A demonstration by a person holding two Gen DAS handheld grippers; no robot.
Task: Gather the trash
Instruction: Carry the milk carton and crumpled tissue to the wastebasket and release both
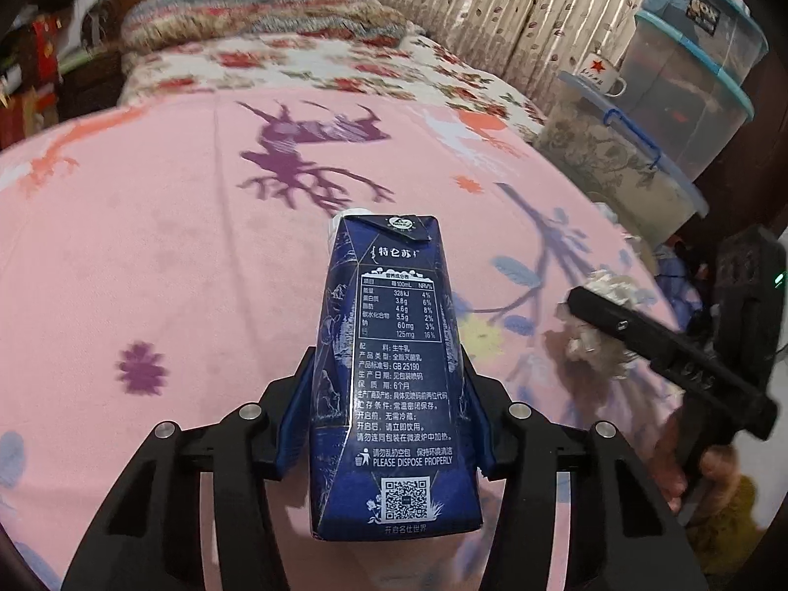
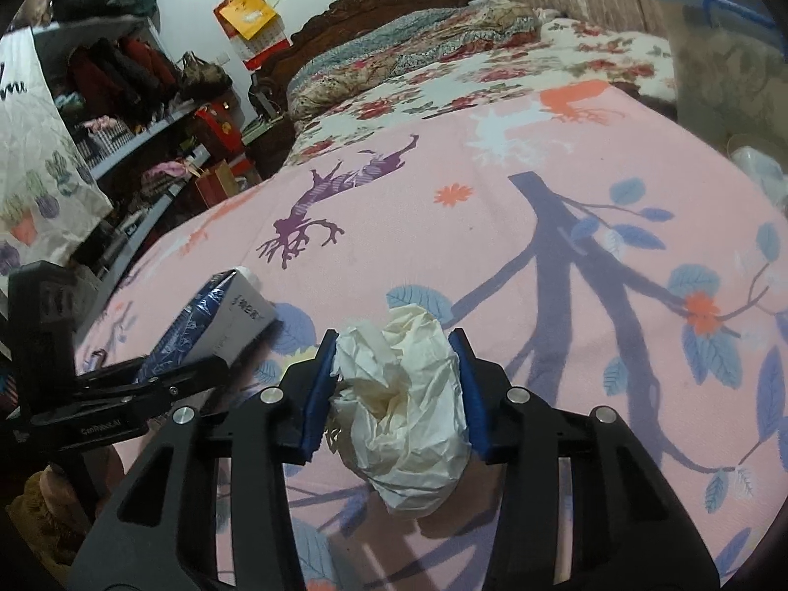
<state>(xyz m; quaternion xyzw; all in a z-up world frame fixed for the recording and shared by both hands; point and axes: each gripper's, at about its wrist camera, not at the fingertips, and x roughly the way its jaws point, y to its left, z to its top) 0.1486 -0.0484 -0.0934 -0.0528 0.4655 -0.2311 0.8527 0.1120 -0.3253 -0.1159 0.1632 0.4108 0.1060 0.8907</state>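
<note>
Covering the bed (image 1: 147, 256), pink deer-print sheet (image 2: 492, 226); curtain (image 1: 492, 10) behind.

Both claws point forward and slant downward, side by side. The left claw (image 1: 389, 409) has its blue pads pressed flat against the sides of a dark blue carton (image 1: 394, 369). The right claw (image 2: 396, 394) squeezes a crumpled white paper wad (image 2: 404, 404) between its pads. A hand (image 1: 689, 468) grips the right claw's handle.
</note>
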